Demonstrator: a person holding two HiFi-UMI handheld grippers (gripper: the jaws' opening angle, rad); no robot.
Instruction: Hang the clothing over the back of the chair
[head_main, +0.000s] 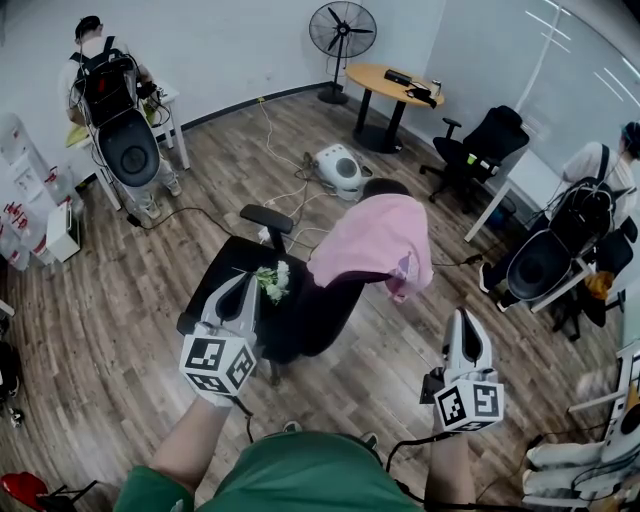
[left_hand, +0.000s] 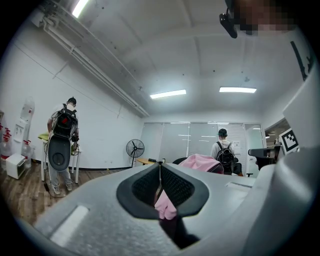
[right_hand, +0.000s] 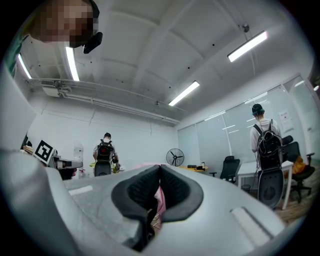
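1. The pink clothing (head_main: 375, 240) lies draped over the back of the black chair (head_main: 225, 270). I think the hanging job looks about done.
2. The clothing could slip off. A flap (head_main: 406, 280) hangs low at about 4 o'clock on the cloth. That side may be heavier and pull the rest down.
3. The chair looks like the kind that spins and rolls. A bump from the tongs or a knee could turn it and shake the clothing loose.
4. If the tongs go back in to tidy the cloth, they could snag it and drag it off the back.
5. A small white and green bunch (head_main: 272, 280) sits on the seat, just beside the left tongs (head_main: 240, 285) at 3 o'clock. A careless move could knock it off.
6. The left tongs are clenched tight with nothing in them. In the left gripper view the tips (left_hand: 160, 167) meet, and the pink cloth (left_hand: 200, 162) only shows farther off.
7. The right tongs (head_main: 463, 318) are clenched too, and empty. In the right gripper view the tips (right_hand: 159, 170) touch, with pink (right_hand: 159, 200) showing behind them.
8. In the head view the clothing sits at 2 o'clock from the left tongs, near but not touching.
9. From the right tongs it sits at 10 o'clock, clearly apart.
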